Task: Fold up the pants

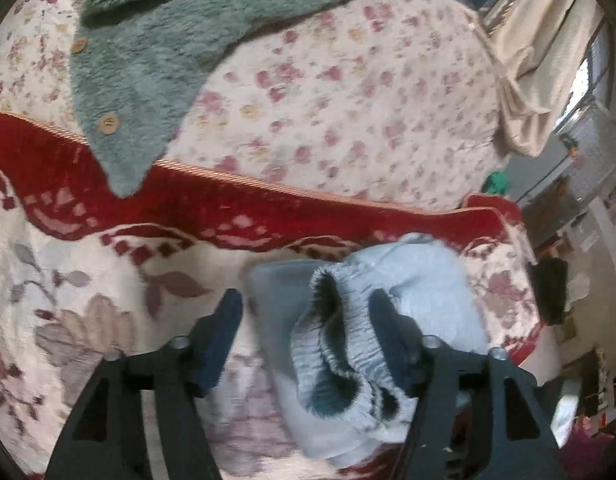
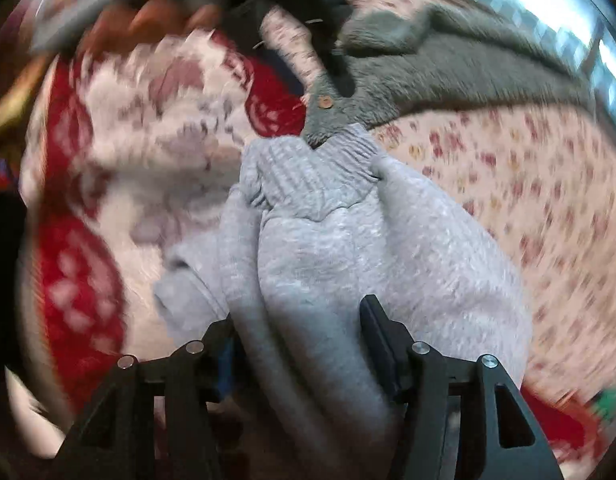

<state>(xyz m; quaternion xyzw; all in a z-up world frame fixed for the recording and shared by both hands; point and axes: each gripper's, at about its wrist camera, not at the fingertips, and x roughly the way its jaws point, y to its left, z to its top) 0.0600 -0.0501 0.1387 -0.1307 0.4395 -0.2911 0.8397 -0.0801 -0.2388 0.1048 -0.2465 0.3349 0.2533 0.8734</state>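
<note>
Item: grey fleece pants, bunched in a loose heap on the red-and-cream floral blanket of the bed, ribbed cuffs lying against the hem of a green fuzzy cardigan. Your left tongs stand wide open, with the elastic waistband draped between the fingers and against the right one; nothing is clamped. Your right tongs are likewise spread, straddling a thick roll of leg fabric without pinching it. Hazards: close the left tongs here and you probably catch only one layer of the gaping waistband, so the pants would open into a sack when lifted. Close the right tongs on the roll and the bulk may squeeze out sideways, or the blanket pile underneath may come up with it. Dragging the cuffs could tow the cardigan along. The right view is motion-blurred, so contact there cannot be judged exactly.
</note>
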